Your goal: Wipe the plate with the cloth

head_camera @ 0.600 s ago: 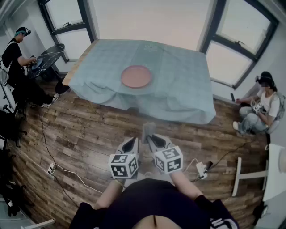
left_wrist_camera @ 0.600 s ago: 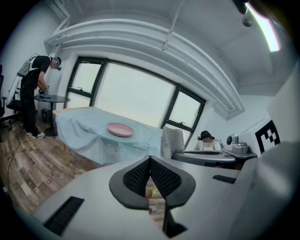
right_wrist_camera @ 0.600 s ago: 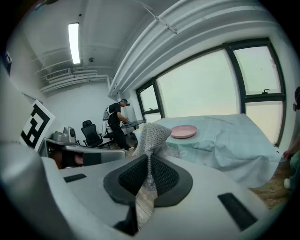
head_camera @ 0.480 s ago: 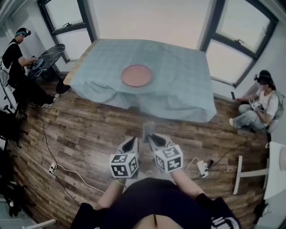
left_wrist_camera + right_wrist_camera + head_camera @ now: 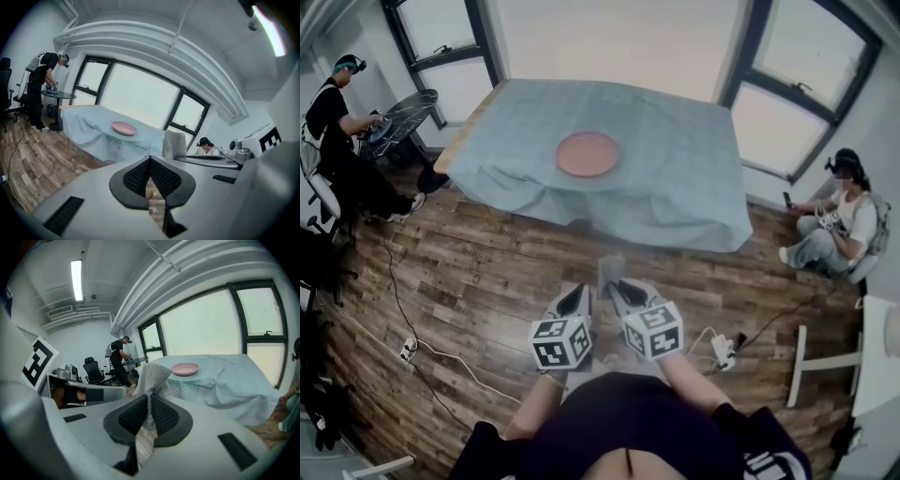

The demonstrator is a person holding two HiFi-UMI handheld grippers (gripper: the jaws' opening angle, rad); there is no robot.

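- Right gripper [image 5: 149, 401] clamps a grey knitted cloth [image 5: 152, 373] that stands up from its jaws.
- Left gripper [image 5: 150, 163]: jaws together.
- Round pink plate [image 5: 588, 155] sits well ahead on the blue-draped table [image 5: 684, 187].

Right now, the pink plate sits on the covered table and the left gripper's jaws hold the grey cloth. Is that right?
No: the jaws of the right gripper hold the grey cloth, as the right gripper view shows. The pink plate does sit on the covered table.

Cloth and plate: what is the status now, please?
Right gripper shut on cloth. Left gripper shut, empty. Plate on table ahead, not yet reached. Only floor between.
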